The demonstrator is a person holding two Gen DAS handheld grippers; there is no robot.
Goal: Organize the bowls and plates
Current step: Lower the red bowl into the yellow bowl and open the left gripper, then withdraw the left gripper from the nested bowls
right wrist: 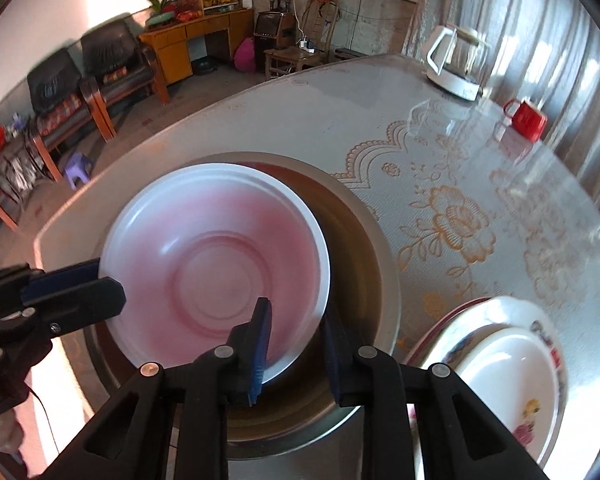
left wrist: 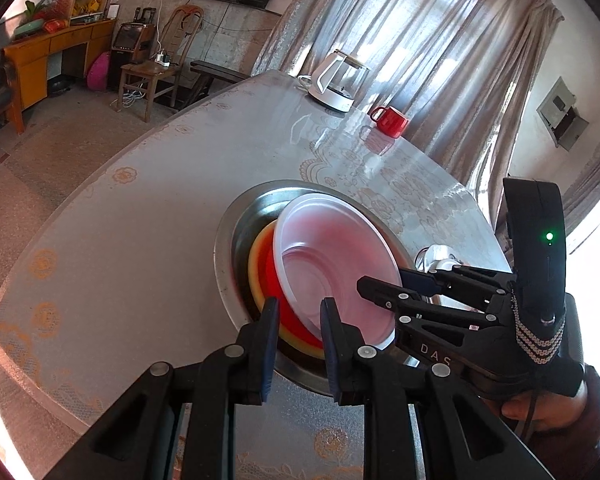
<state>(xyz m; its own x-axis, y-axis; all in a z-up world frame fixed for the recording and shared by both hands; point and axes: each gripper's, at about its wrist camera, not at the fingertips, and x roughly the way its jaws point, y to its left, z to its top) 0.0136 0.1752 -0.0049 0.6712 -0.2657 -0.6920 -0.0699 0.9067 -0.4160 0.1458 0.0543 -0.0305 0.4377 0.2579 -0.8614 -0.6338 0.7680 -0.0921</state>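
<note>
A translucent white plate (left wrist: 332, 260) (right wrist: 220, 264) hangs tilted over a round metal basin (left wrist: 224, 256) (right wrist: 372, 280) on the table. Under it lie a red plate (left wrist: 270, 280) and a yellow one (left wrist: 255, 264), whose rims show in the left wrist view. My left gripper (left wrist: 298, 316) (right wrist: 100, 284) is shut on the white plate's near-left rim, with the red rim also showing between its fingers. My right gripper (right wrist: 296, 332) (left wrist: 382, 280) straddles the opposite rim, one finger inside the plate and one outside, clamped on it.
A stack of flower-patterned plates (right wrist: 512, 360) sits on the table right of the basin. A white kettle (left wrist: 336, 80) (right wrist: 456, 68) and a red mug (left wrist: 390, 120) (right wrist: 526, 118) stand at the far side. A person's hand (left wrist: 540, 408) holds the right gripper.
</note>
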